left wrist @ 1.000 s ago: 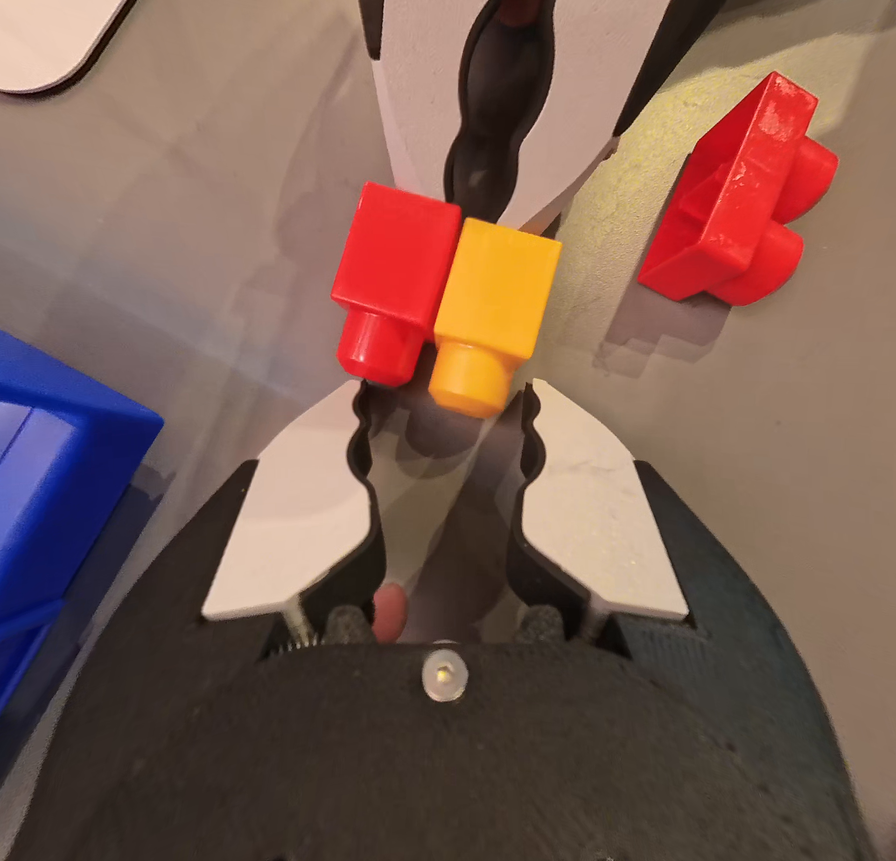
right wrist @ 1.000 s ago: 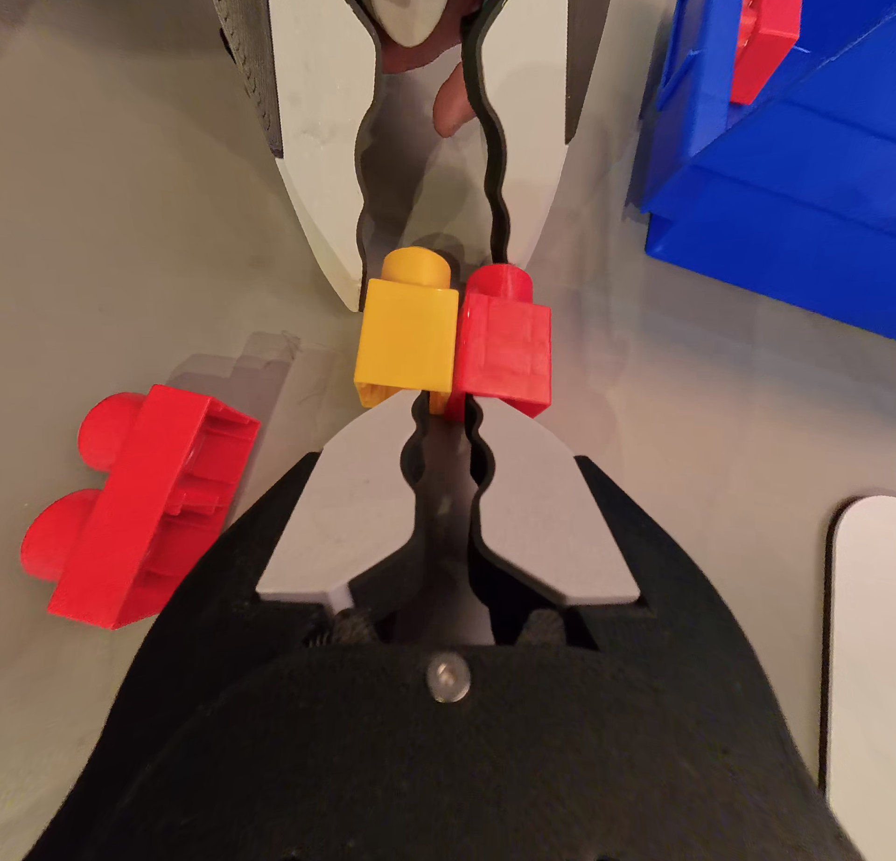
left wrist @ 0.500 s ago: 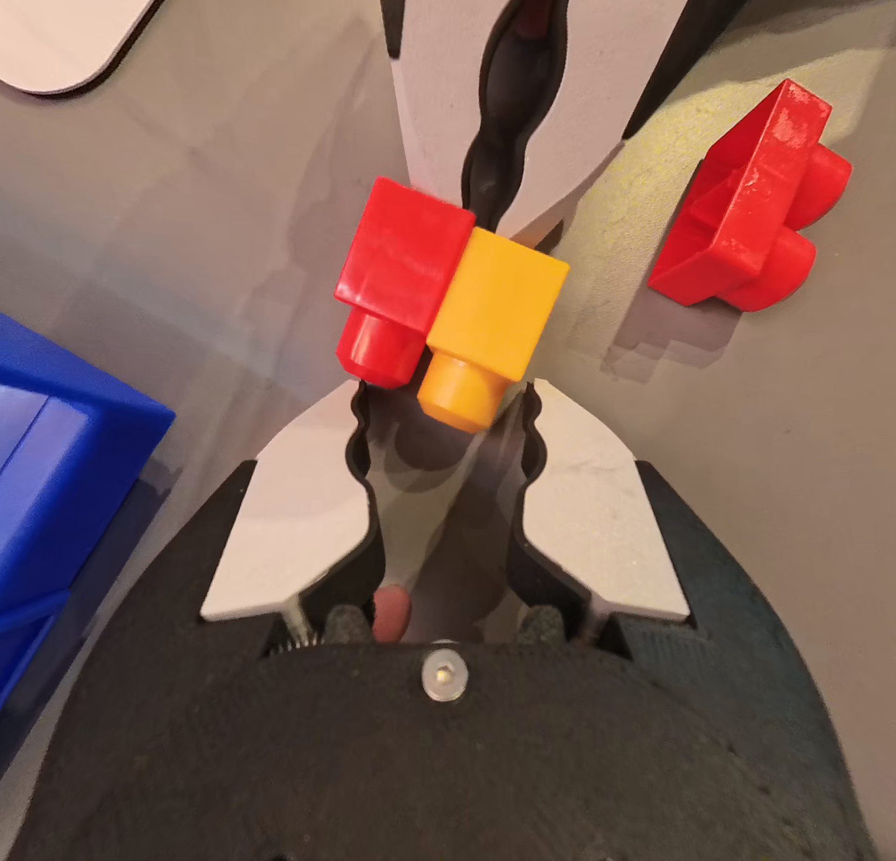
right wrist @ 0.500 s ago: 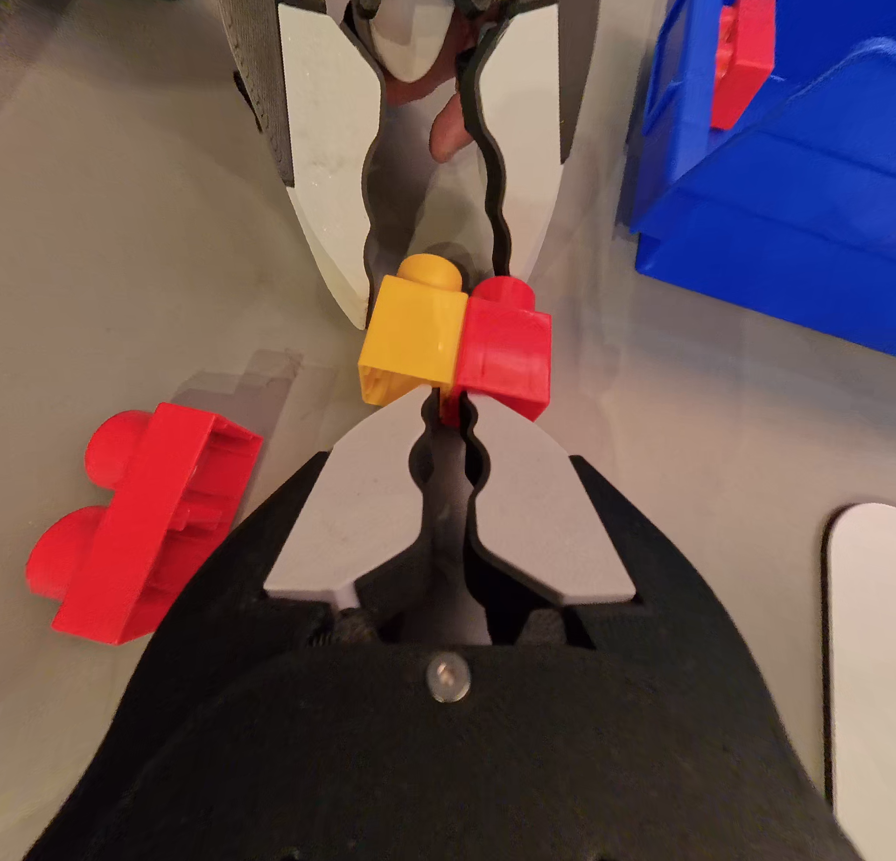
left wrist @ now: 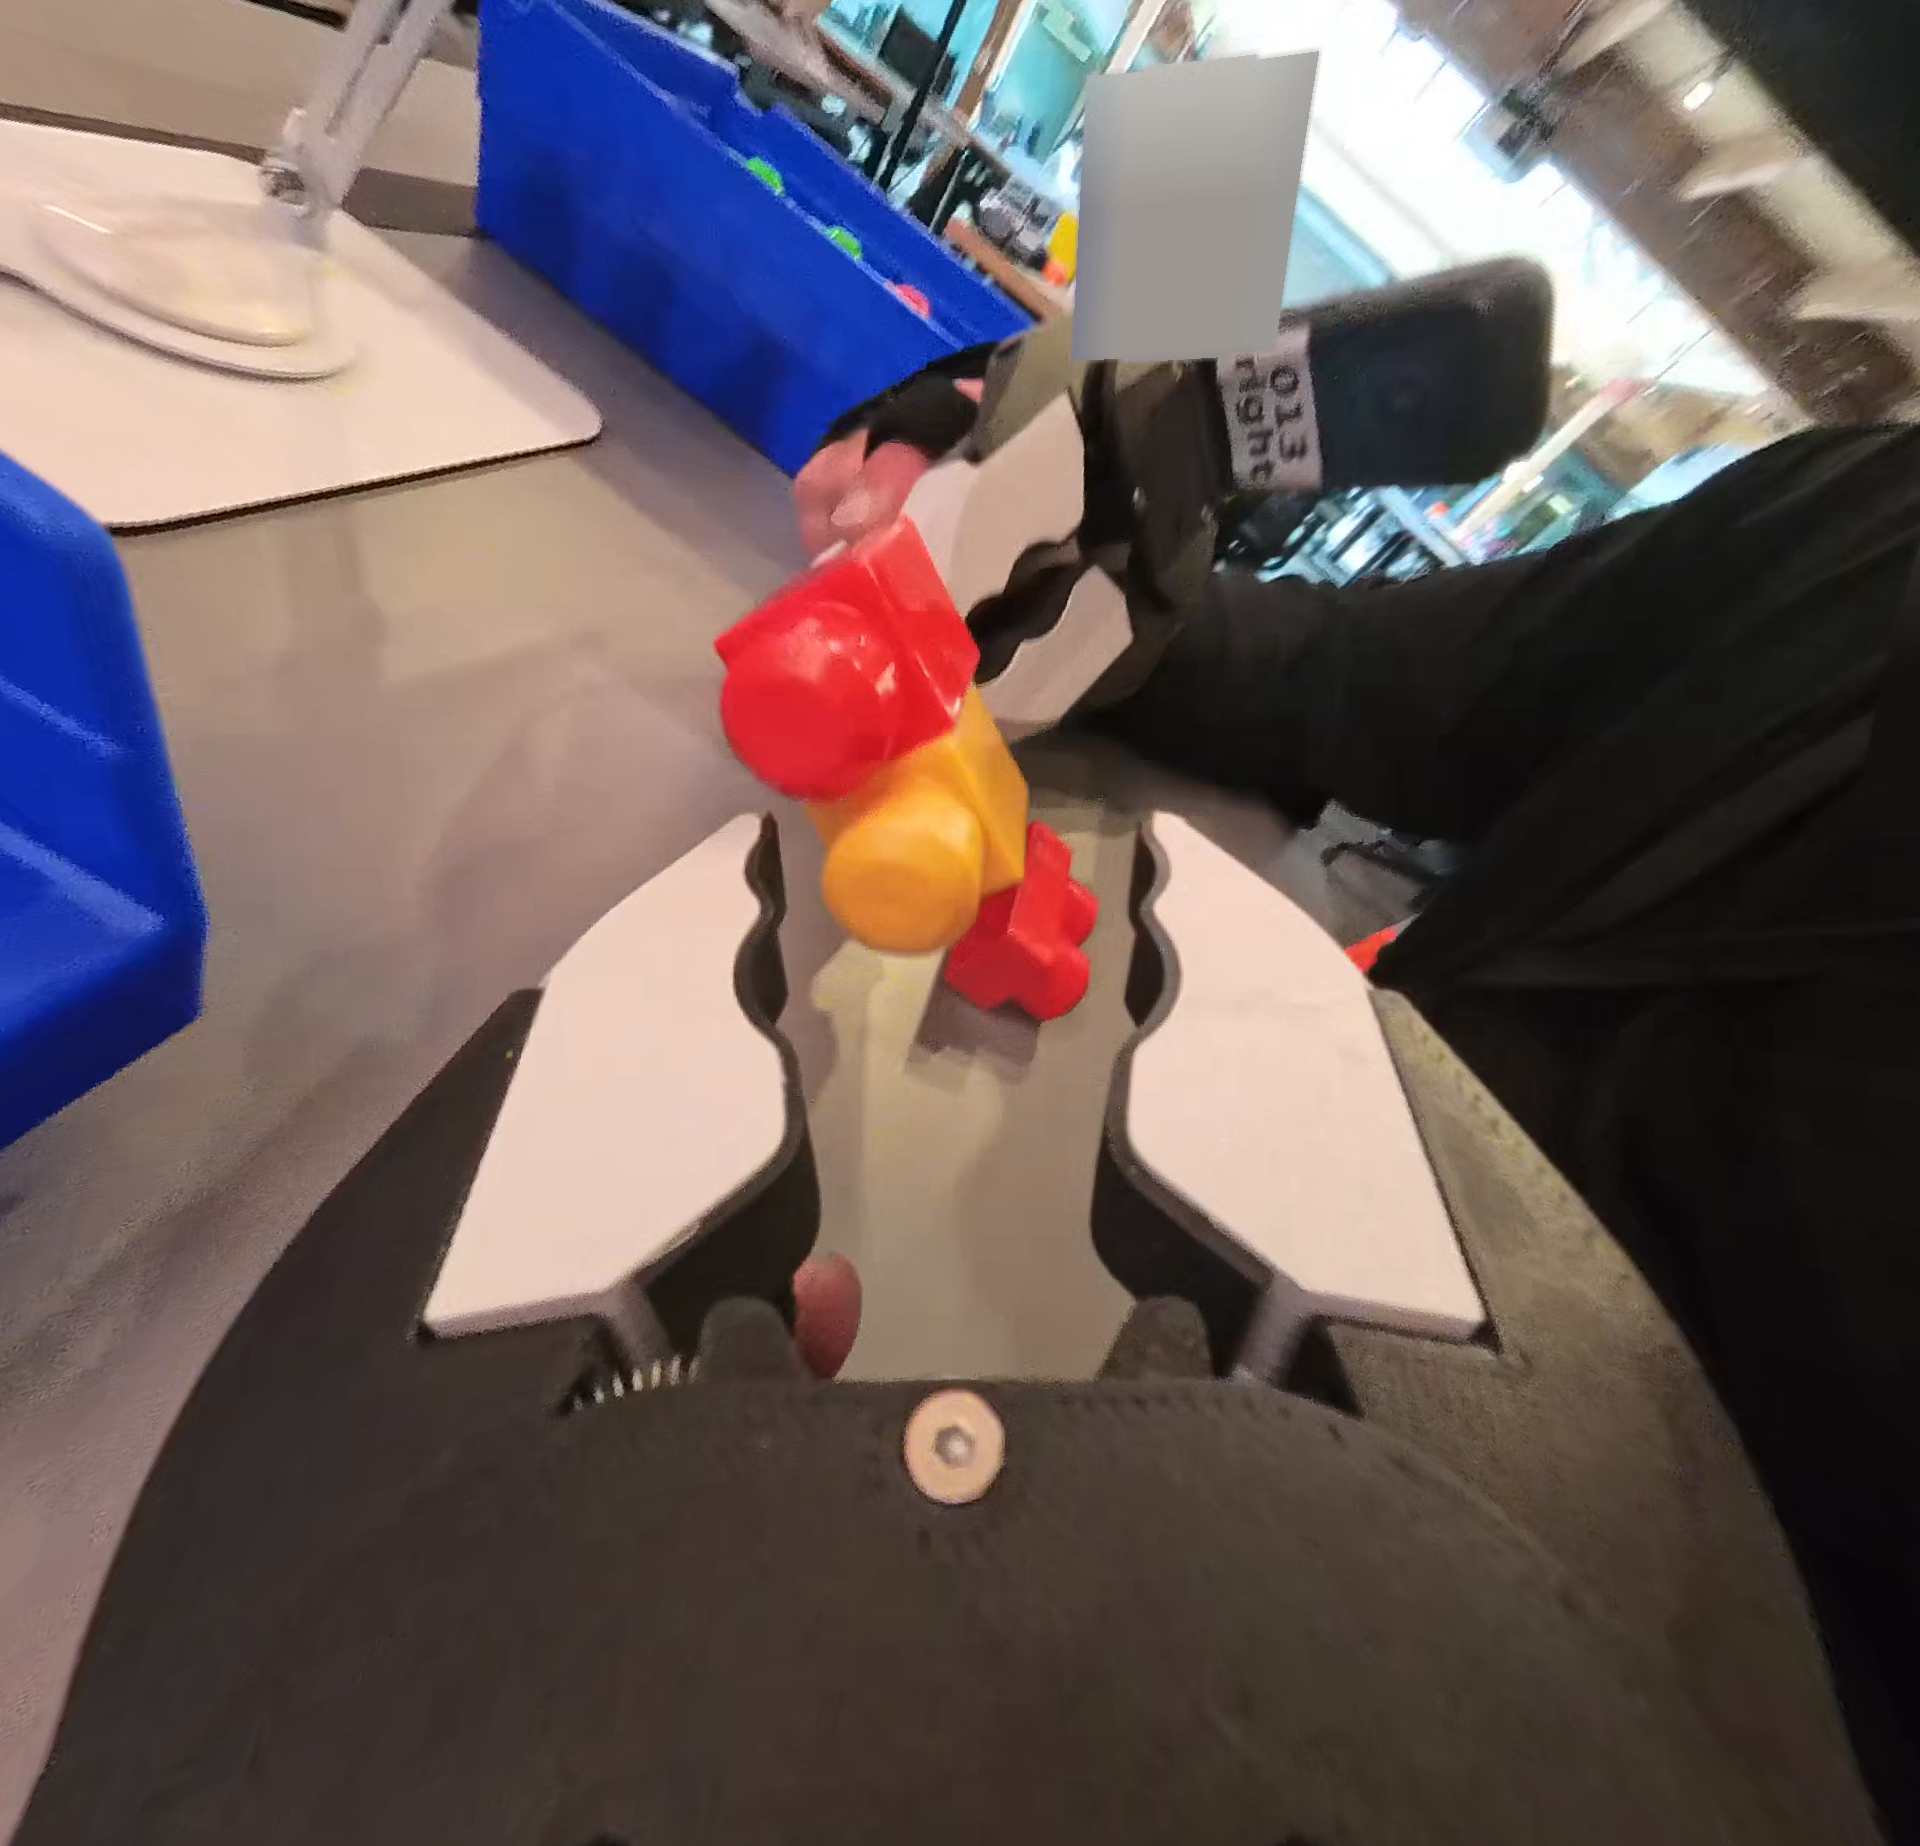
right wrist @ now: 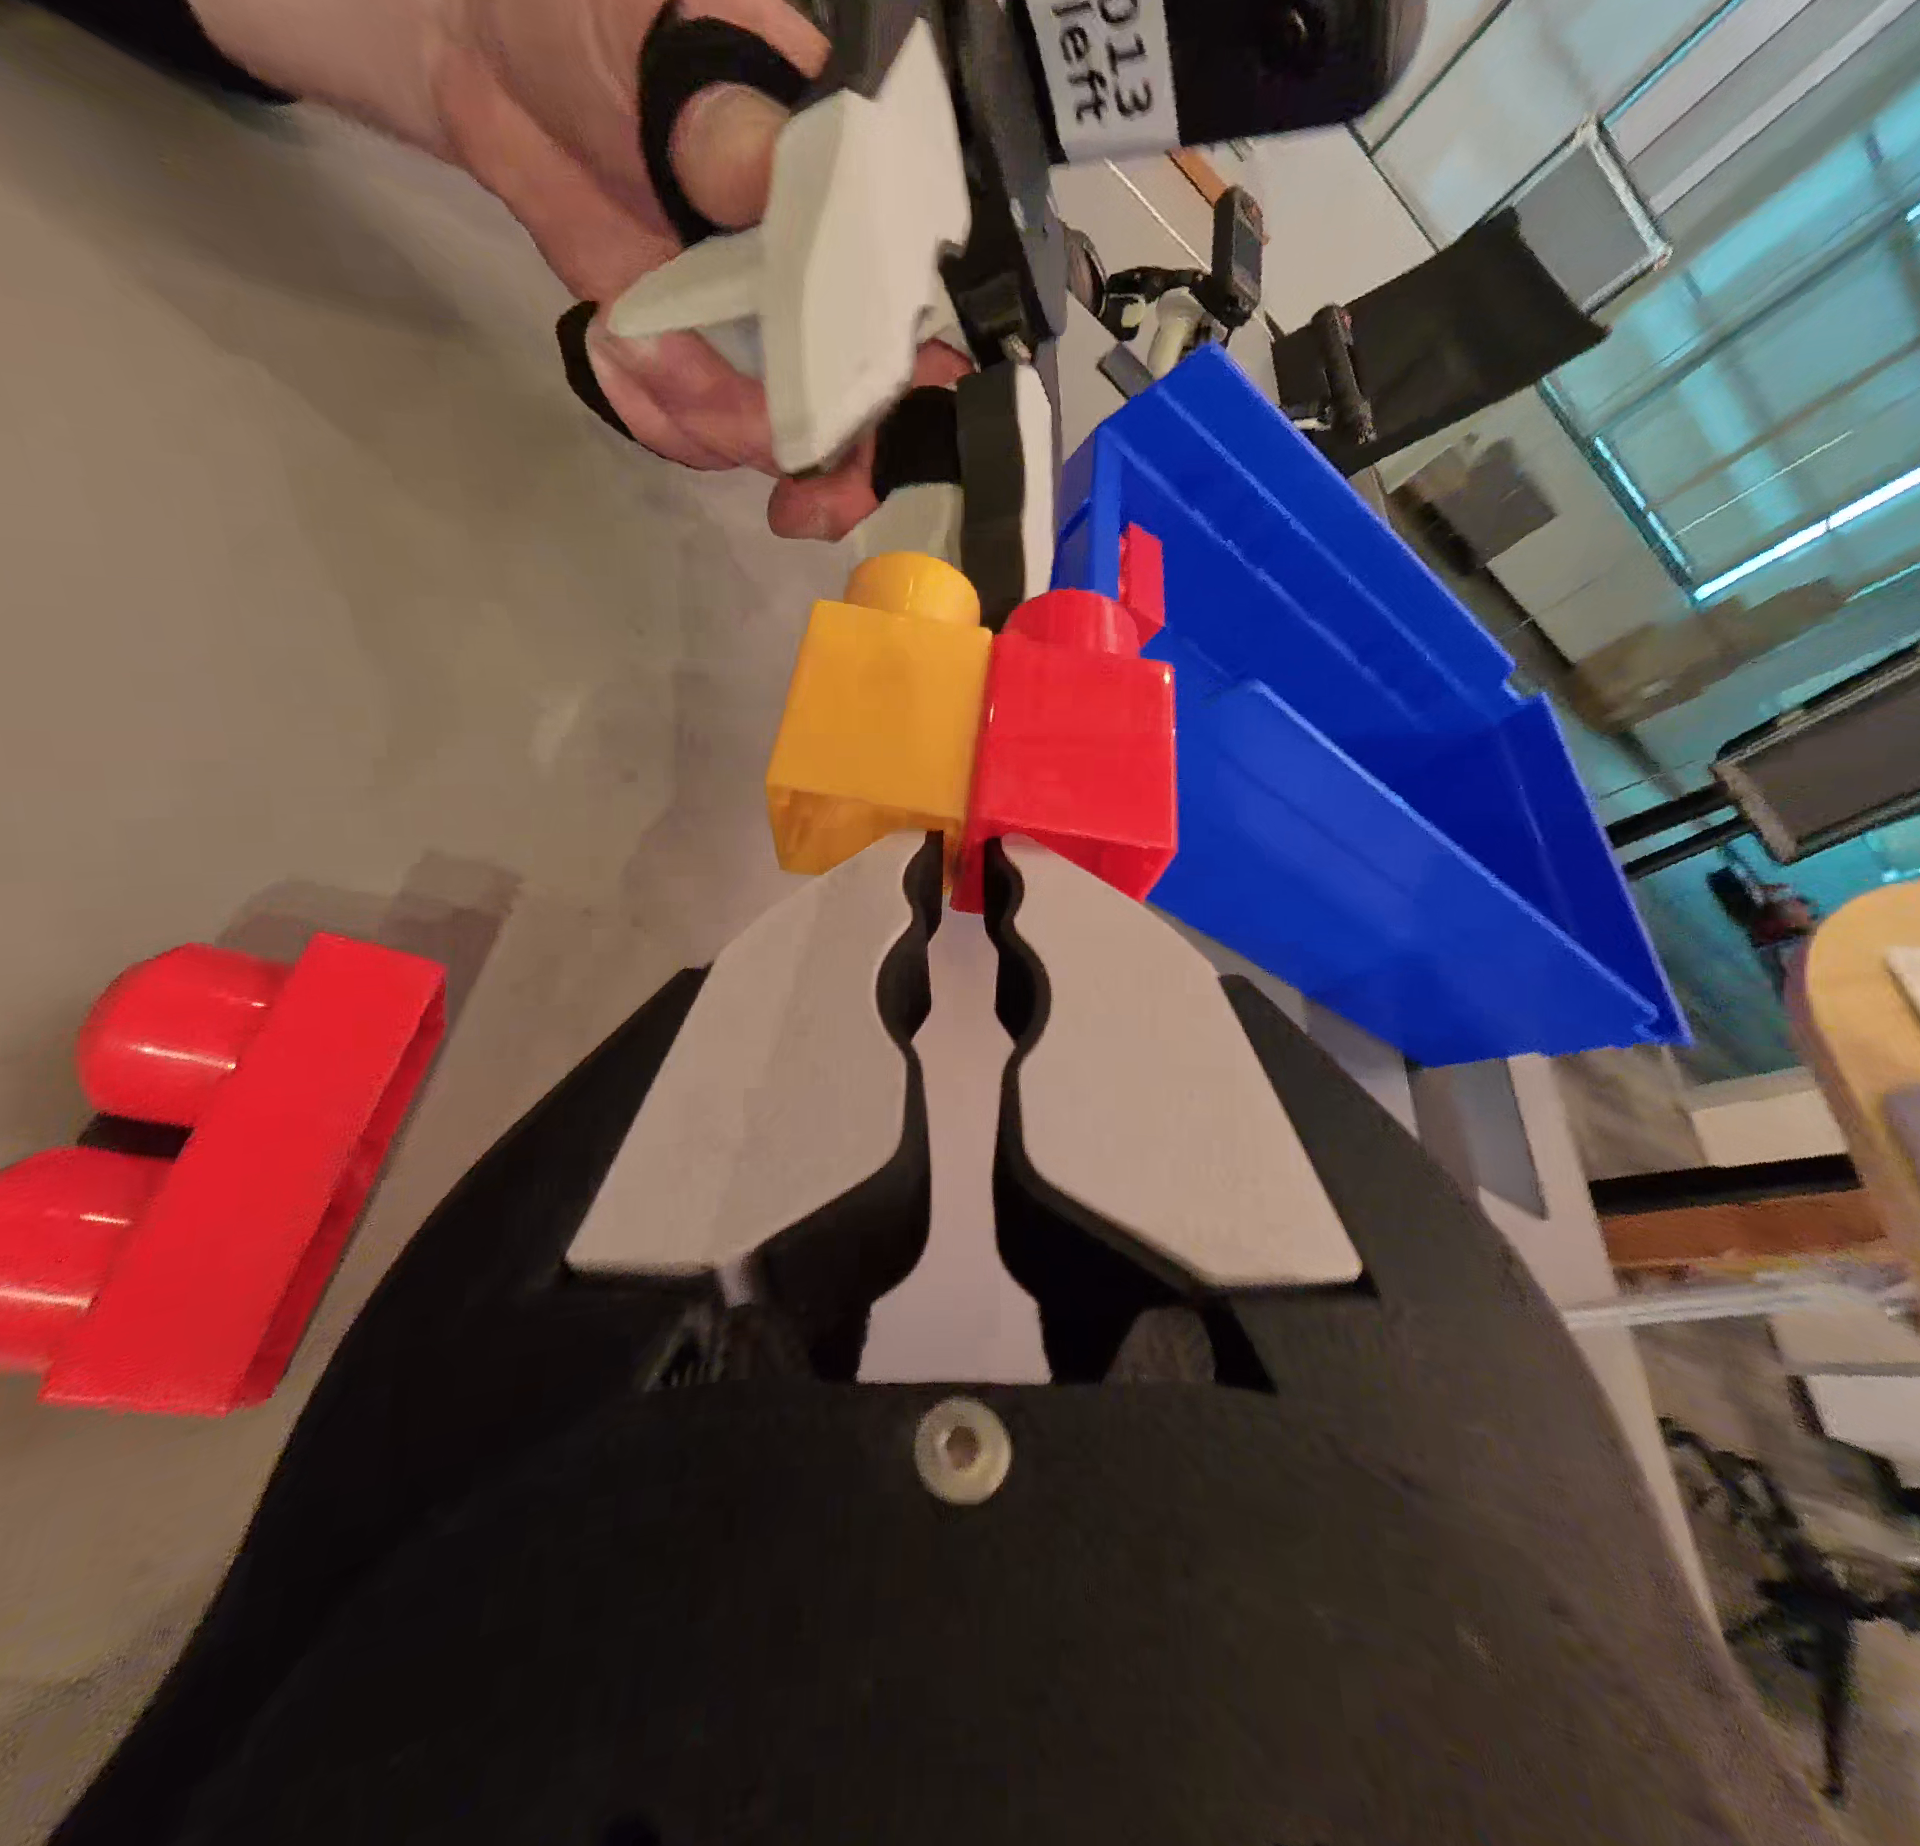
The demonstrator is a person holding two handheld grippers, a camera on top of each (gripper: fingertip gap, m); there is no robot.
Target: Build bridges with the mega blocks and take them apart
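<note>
My R tool is nearly closed, pads pinching the adjoining bottom walls of two single-stud blocks held side by side: yellow block on the tool's L side, red block on its R side. Both are touching each other, studs pointing fwd away from the tool, open undersides toward it. The pair is lifted off the surface. From the L wrist cam the same pair sits just ahead of and above my L tool's tips, red block over yellow block, studs facing that cam, w/ the R tool's fingers clamped behind them.

My L tool is wide open, nothing in it, pads not touching anything. In the gap between its fingers, farther out on the surface, lies the red 2-stud block, on its side. In the R wrist cam that red 2-stud block is well off to the L of the R tool, studs pointing L, apart from the held pair.

Blue bin sits just R of and beyond the R tool's tips, small red piece showing at its edge. L wrist cam: one blue bin far ahead-L, another blue bin close on the L side, white mat w/ a stand base on it ahead-L. Hand gripping the L tool's handle shows above the blocks in the R cam.
</note>
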